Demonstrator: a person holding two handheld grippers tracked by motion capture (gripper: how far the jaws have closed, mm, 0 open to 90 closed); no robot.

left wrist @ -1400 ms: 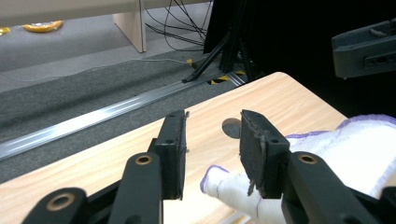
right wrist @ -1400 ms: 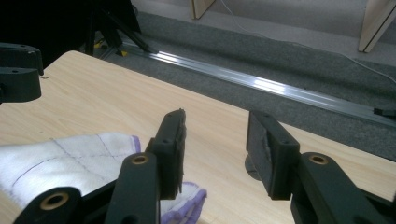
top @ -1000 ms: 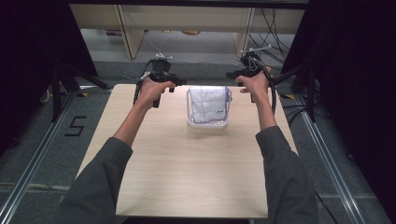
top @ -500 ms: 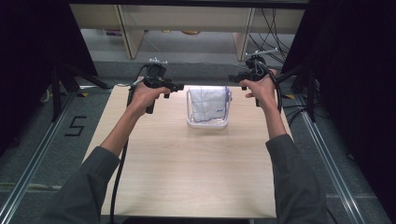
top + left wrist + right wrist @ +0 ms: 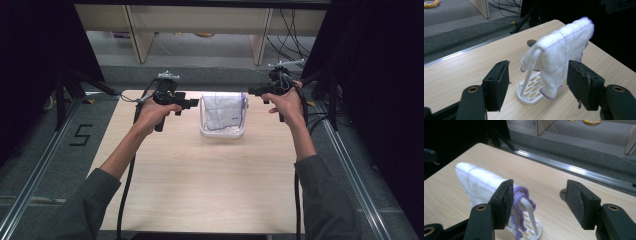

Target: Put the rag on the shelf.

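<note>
Tabletop rack's towel [image 5: 223, 111] hangs between gaping claws.

A cloth [image 5: 223, 110] hangs over a rack [image 5: 222, 132] that stands on the table [image 5: 200, 185], toward its far edge. The left claw [image 5: 192, 104] is just to its left, the right claw [image 5: 252, 91] just to its right, so the rack sits between the two claws.

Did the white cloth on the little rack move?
No. The white purple-edged cloth hangs on the white plastic rack, at the same spot near the wooden table's far edge.
</note>
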